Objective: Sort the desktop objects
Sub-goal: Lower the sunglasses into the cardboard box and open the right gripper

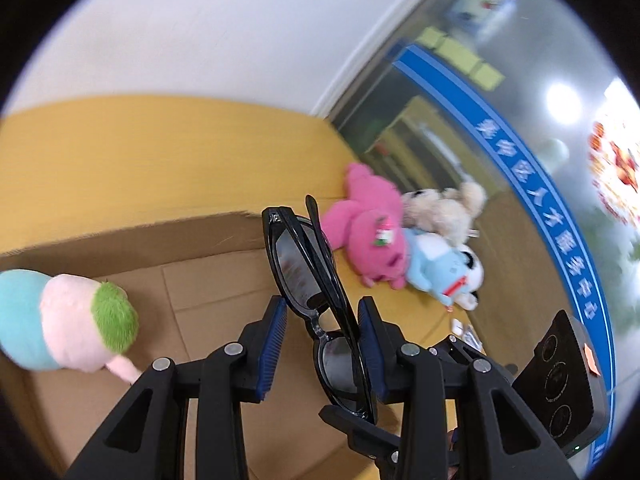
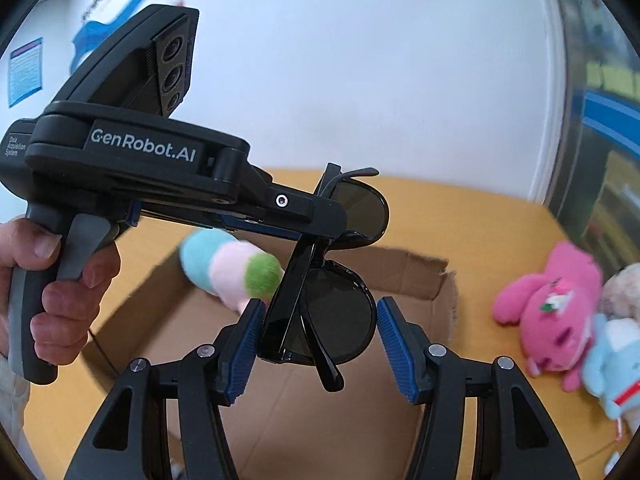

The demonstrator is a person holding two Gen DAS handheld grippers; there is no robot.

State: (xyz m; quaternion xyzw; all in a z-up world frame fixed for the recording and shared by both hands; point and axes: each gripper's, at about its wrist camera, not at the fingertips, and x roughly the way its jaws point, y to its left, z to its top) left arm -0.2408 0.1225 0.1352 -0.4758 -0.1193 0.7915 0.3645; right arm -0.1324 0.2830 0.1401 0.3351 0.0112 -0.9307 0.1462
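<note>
Black sunglasses (image 1: 308, 268) hang folded in the air above an open cardboard box (image 1: 224, 280). My left gripper (image 1: 322, 320) has its blue pads around the glasses' bridge and holds them; it shows from the side in the right wrist view (image 2: 320, 216), clamped on the frame. My right gripper (image 2: 318, 328) is open, its pads either side of the lower lens (image 2: 336, 320) with gaps. A pastel plush (image 1: 68, 320) with a green end lies in the box, also in the right wrist view (image 2: 232, 268).
A pink plush (image 1: 368, 236), a beige plush (image 1: 444, 204) and a light-blue plush (image 1: 440, 268) lie together on the yellow table (image 1: 160, 152) right of the box. A white wall stands behind. The pink plush also shows in the right wrist view (image 2: 556, 312).
</note>
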